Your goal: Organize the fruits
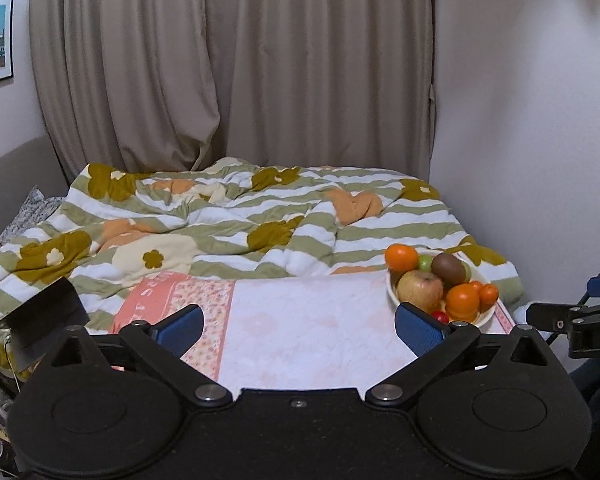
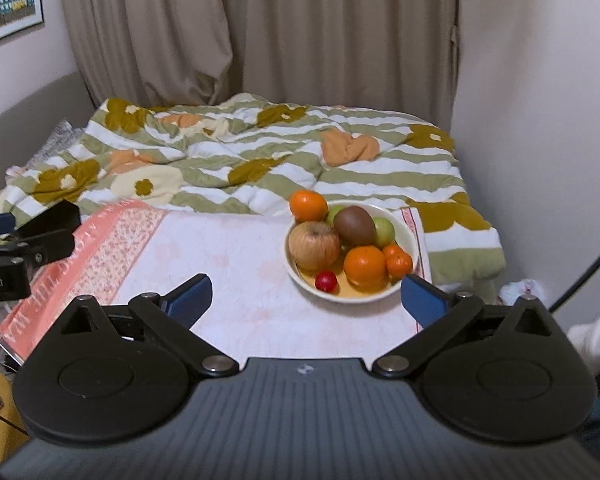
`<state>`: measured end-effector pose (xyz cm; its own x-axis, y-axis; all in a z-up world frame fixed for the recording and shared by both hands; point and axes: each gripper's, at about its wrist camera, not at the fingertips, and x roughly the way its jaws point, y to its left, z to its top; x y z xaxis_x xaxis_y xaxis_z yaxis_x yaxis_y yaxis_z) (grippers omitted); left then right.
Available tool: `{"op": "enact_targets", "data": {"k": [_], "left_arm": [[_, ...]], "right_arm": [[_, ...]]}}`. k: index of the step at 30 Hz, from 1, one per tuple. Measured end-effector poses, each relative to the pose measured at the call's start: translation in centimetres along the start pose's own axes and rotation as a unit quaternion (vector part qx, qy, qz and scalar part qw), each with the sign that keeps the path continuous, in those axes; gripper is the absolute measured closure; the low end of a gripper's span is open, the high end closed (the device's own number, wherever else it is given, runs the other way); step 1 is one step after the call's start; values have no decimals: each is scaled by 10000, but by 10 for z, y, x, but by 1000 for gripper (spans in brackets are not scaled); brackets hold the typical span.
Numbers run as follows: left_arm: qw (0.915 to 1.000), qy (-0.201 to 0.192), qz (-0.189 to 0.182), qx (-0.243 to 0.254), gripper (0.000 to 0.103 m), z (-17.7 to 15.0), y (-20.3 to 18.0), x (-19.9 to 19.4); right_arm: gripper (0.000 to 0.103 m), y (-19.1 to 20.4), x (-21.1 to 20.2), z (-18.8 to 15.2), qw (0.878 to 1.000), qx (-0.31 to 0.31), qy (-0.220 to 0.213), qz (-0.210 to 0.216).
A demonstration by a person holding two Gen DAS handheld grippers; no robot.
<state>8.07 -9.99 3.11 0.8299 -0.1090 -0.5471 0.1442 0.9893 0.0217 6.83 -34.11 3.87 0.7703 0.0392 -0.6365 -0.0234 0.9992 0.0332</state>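
1. Nearest to me in the left wrist view are my left tongs [image 1: 299, 326], spread wide with nothing between the blue pads [image 1: 186, 326]; they hang over the near edge of the pink-and-white cloth [image 1: 300, 320].
2. My right tongs [image 2: 306, 298] are likewise spread wide and hold nothing. Their right pad [image 2: 422, 294] sits just near of the bowl, apart from it as far as I can tell.
3. The cloth covers a flat worktop. Its left end carries an orange-pink flowered border [image 2: 96, 256].
4. The white bowl [image 2: 406, 236] stands on the far right part of the cloth, close to its right edge.
5. In the bowl, a large pale apple [image 2: 314, 246] lies on the left, with a brown kiwi [image 2: 354, 224] beside it toward the middle.
6. One orange [image 2: 308, 205] perches on the far left rim, and a bigger orange [image 2: 365, 265] lies at the near side.
7. Two small mandarins [image 2: 399, 262] crowd the right side, a green fruit [image 2: 384, 230] sits behind them, and a small red fruit [image 2: 326, 281] lies at the near left of the bowl's floor.
8. Beyond the cloth spreads a bed quilt [image 2: 260, 160] striped green and white with brown and orange flowers.
9. Beige curtains [image 2: 260, 32] hang at the far end, and a framed picture [image 2: 6, 0] is on the left wall.
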Motion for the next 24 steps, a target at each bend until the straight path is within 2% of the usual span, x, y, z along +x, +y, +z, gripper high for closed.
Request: {"op": "enact_targets", "data": {"k": [9,24], "left_arm": [[9999,45,-38,-119,0,-14,23,-4],[9997,132,-183,-90,0,-11,39,6]], "right_arm": [[0,22,4,-17,9996,211,152,-122],[0,29,10,-14,9988,348,212,-271]]}}
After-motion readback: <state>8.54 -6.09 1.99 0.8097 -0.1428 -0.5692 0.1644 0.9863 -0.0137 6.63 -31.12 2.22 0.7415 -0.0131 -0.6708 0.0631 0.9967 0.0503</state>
